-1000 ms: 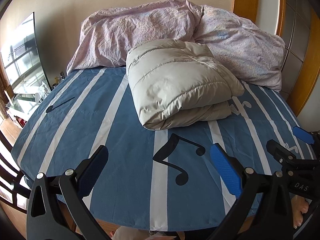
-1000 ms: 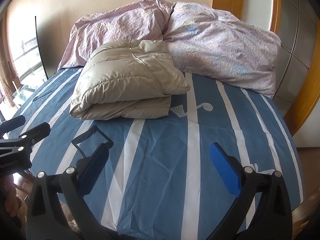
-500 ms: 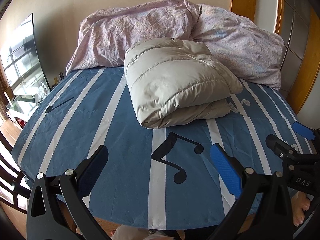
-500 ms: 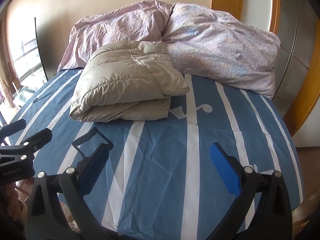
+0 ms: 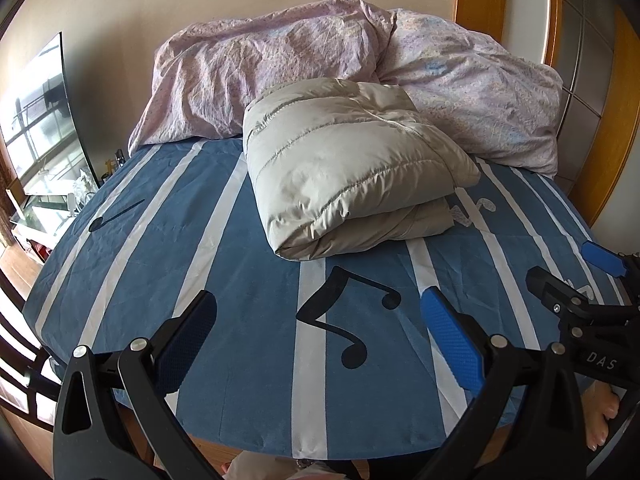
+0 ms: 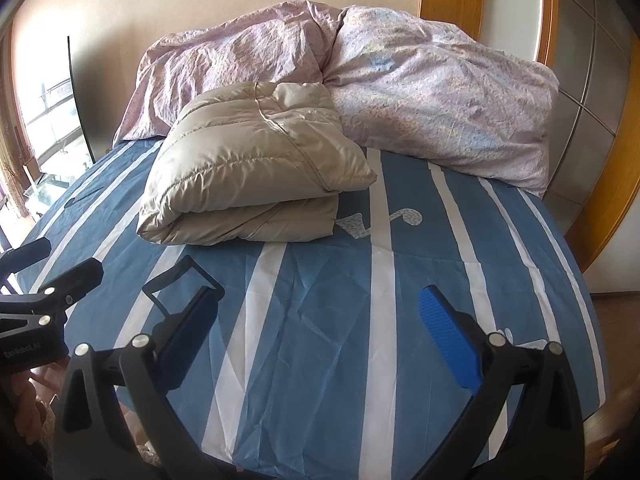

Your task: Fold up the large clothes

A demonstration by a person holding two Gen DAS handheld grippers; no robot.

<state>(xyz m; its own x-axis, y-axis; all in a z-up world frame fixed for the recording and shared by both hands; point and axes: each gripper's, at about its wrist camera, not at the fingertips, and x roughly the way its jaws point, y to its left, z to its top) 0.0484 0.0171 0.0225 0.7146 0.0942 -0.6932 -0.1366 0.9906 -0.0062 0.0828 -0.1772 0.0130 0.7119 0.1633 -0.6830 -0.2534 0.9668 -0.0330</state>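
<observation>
A beige puffer jacket [image 5: 344,168] lies folded into a thick bundle on the blue striped bed sheet [image 5: 160,264], against the pink duvet. It also shows in the right wrist view [image 6: 256,168]. My left gripper [image 5: 320,336] is open and empty, held over the foot of the bed, well short of the jacket. My right gripper [image 6: 320,328] is open and empty, also over the foot of the bed. The right gripper also shows in the left wrist view [image 5: 568,276], and the left gripper in the right wrist view [image 6: 56,260].
A crumpled pink duvet [image 5: 320,68] is piled at the head of the bed. A television [image 5: 36,120] stands to the left. Wooden closet doors [image 6: 592,100] run along the right. The bed's foot edge [image 5: 304,452] is just below the grippers.
Both grippers have drawn back and dropped slightly from the jacket. The jacket has not moved. Both stay open.
</observation>
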